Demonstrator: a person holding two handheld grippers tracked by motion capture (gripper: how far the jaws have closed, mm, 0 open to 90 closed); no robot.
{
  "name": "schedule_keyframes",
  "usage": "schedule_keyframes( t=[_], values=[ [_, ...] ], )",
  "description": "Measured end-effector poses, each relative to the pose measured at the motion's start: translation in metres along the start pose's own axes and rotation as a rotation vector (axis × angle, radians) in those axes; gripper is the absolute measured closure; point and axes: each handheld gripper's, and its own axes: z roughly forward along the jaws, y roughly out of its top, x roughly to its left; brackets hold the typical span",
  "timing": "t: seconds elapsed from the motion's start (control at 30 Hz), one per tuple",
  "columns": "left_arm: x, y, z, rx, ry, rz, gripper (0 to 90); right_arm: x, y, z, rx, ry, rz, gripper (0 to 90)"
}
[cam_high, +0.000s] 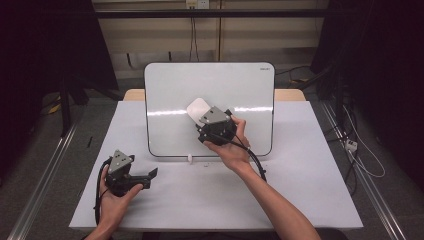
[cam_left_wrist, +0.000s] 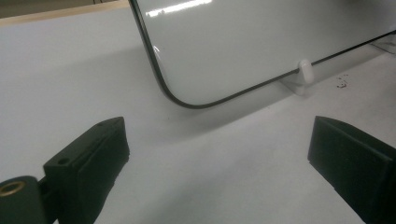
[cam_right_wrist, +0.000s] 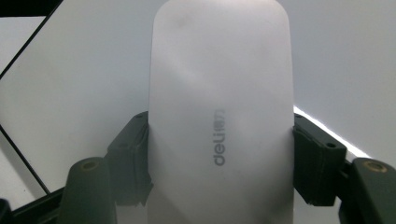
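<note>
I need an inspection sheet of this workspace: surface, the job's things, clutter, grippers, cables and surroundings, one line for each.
Surface: white table, a few dark specks near the board's foot.
Job's things: whiteboard propped upright on small white feet; white deli eraser held against the board.
Clutter: nothing seen.
Grippers: right hand-held gripper shut on the eraser; left hand-held gripper open, low over the table, holding nothing.
Cables: black cable trails from the right hand-held gripper; loose cables on the floor at right.
Surroundings: dark frames, beige wall behind.

Bare forearms, no sleeves. Black left claw (cam_high: 150, 174) and right claw (cam_high: 207, 117), each topped by grey three-cornered plate, trailing black cable; brass-coloured screw bushings.
</note>
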Motion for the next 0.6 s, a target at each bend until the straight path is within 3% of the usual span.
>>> schedule_keyframes(
  t=[0.6],
  values=[
    [0.002,0.000,-0.005,-0.004,0.021,-0.001,4.9,-0.013,-0.010,-0.018,-0.013,-0.002,0.038,31.8]
  ],
)
